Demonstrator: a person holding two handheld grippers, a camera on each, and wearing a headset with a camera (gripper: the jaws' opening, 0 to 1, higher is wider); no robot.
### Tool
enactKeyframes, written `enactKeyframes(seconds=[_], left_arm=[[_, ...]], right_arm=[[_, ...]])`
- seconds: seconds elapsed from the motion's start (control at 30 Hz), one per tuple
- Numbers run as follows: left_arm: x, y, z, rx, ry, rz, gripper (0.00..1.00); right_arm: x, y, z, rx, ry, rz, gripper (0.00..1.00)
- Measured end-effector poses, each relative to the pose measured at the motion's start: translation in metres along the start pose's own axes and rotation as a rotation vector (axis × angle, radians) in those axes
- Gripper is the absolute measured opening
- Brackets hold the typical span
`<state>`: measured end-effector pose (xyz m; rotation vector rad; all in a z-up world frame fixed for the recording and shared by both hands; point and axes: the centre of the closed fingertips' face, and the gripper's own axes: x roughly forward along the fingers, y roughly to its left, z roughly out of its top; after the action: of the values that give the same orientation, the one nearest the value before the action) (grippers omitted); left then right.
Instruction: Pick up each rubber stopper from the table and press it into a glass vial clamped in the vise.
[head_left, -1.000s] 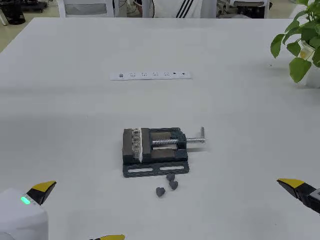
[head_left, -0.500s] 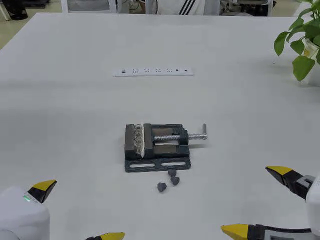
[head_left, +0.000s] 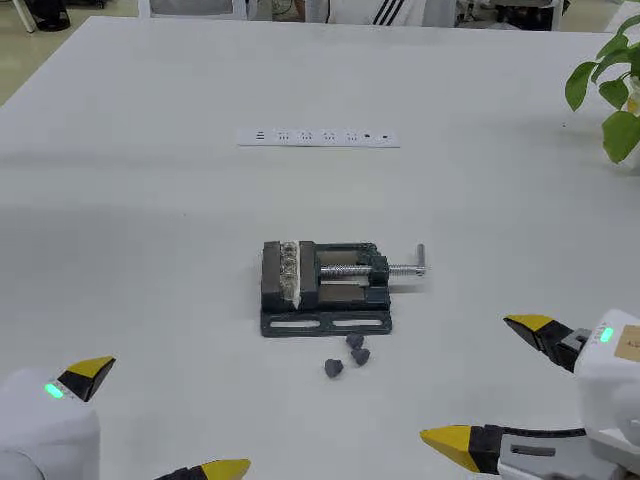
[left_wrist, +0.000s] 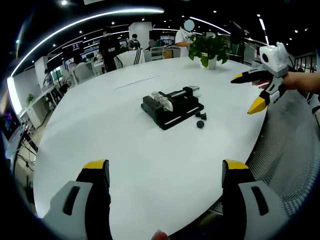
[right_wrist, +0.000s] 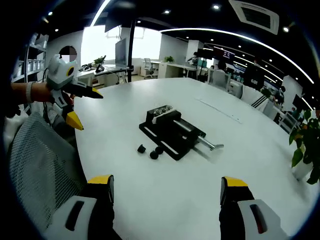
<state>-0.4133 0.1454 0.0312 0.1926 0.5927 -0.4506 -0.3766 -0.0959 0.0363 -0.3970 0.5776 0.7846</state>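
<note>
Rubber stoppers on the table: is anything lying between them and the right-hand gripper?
Nothing visible. Only bare table separates the open right gripper from the three stoppers, which lie close to the vise.

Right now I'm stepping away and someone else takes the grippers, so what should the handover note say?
Left gripper: open, empty, low at the near left of the table.
Right gripper: open, empty, near right of the vise.
Vise sits mid-table, with glass vials clamped at its left end. Three rubber stoppers lie loose on the table just in front of the vise.
Done: nothing picked up; no stopper seen in a vial.
Left: pick up each of the three stoppers and press it into a vial.
</note>
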Motion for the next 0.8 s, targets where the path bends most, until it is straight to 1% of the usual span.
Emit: enactKeyframes(seconds=[0.2, 0.27, 0.33, 0.37, 0.43, 0.53, 0.63, 0.7, 0.8], left_arm=[[-0.001, 0.001, -0.001, -0.005, 0.000, 0.005, 0.92], [-0.001, 0.001, 0.000, -0.004, 0.000, 0.004, 0.92], [-0.001, 0.002, 0.000, -0.006, -0.001, 0.004, 0.92], [0.000, 0.003, 0.000, -0.007, -0.003, 0.005, 0.92], [0.000, 0.004, 0.000, -0.007, -0.003, 0.004, 0.92], [0.001, 0.003, -0.001, -0.002, 0.000, 0.001, 0.92], [0.001, 0.005, -0.002, 0.001, 0.003, -0.004, 0.92], [0.002, 0.006, -0.001, 0.002, 0.005, -0.003, 0.91], [0.002, 0.007, 0.002, 0.007, 0.003, -0.005, 0.91]], right_arm=[[0.008, 0.000, 0.006, -0.020, -0.002, 0.013, 0.86], [0.010, -0.001, 0.007, -0.025, 0.000, 0.013, 0.85], [0.014, -0.001, 0.009, -0.027, 0.003, 0.016, 0.81], [0.016, 0.001, 0.011, -0.024, 0.004, 0.026, 0.80], [0.019, 0.003, 0.014, -0.027, 0.004, 0.034, 0.79], [0.026, 0.008, 0.017, -0.063, 0.013, 0.048, 0.77], [0.030, 0.011, 0.020, -0.075, 0.017, 0.067, 0.76], [0.034, 0.012, 0.019, -0.093, 0.025, 0.073, 0.73], [0.038, 0.014, 0.020, -0.099, 0.030, 0.085, 0.68]])
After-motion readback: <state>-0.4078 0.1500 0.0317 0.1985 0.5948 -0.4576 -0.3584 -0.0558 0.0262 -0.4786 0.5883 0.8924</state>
